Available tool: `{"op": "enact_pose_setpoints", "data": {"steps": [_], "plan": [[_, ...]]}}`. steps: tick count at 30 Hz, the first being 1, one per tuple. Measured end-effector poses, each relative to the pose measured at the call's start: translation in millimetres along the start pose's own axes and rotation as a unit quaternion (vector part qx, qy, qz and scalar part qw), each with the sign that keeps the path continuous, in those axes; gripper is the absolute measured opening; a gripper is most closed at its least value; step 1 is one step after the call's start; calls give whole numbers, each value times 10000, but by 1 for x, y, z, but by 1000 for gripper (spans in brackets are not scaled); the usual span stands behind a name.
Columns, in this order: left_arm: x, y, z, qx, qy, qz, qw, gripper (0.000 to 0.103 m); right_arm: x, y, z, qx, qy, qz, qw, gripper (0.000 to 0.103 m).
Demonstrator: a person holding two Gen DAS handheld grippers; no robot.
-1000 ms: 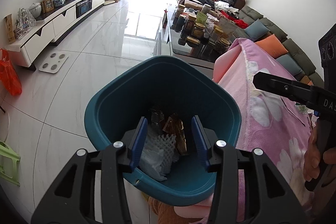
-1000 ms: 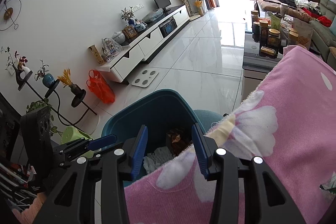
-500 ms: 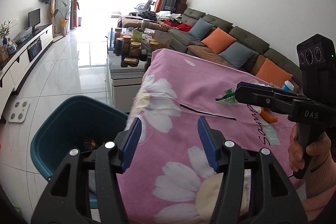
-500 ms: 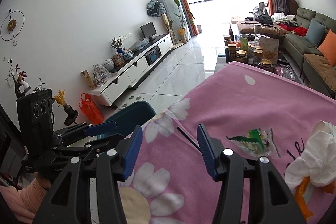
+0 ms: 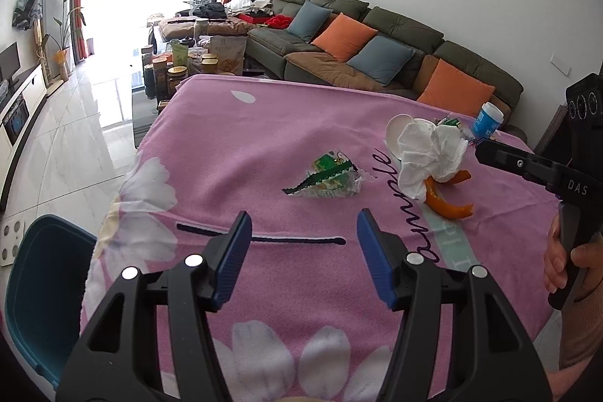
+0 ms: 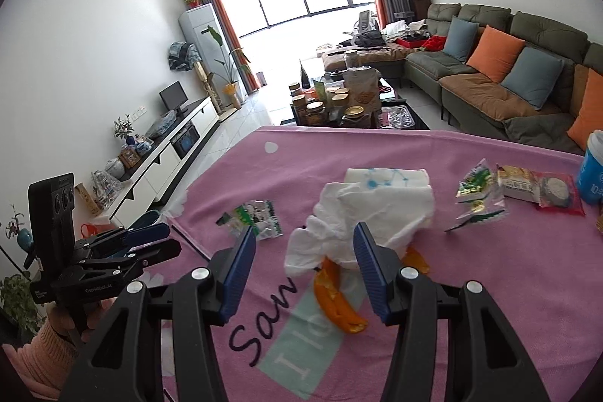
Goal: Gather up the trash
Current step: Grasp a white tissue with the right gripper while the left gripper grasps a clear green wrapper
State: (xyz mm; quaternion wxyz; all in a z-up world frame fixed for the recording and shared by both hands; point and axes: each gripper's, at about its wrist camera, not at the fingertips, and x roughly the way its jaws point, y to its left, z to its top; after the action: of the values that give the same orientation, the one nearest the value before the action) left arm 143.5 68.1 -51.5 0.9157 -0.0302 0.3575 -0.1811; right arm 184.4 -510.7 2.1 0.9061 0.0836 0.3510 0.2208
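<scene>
Crumpled tissue (image 6: 361, 221) just beyond open right gripper (image 6: 303, 268), untouched.

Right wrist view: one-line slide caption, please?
Open right gripper approaches crumpled tissue and orange peel on pink cloth.

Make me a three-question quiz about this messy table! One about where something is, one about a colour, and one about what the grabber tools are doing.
1. Where is the orange peel?
A. partly under the crumpled tissue
B. inside the bin
C. on the sofa

2. What colour is the bin beside the table?
A. red
B. teal
C. yellow

3. What are the left tool and right tool holding?
A. a wrapper each
B. one tissue together
C. nothing

Answers:
1. A: the tissue lies over the peel's upper end.
2. B: its wall by the pink cloth is teal.
3. C: both tools' jaws stand open with nothing gripped.
</scene>
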Motion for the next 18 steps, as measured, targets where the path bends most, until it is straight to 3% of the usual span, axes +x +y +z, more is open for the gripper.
{"op": "enact_pose_setpoints", "data": {"steps": [8, 18], "plan": [[33, -12, 17, 170, 262, 146, 9994, 58, 12, -42, 4, 377, 22, -393, 9985, 55], [63, -9, 28, 204, 541, 150, 9982, 54, 39, -52, 9, 419, 232, -305, 9984, 56]]}}
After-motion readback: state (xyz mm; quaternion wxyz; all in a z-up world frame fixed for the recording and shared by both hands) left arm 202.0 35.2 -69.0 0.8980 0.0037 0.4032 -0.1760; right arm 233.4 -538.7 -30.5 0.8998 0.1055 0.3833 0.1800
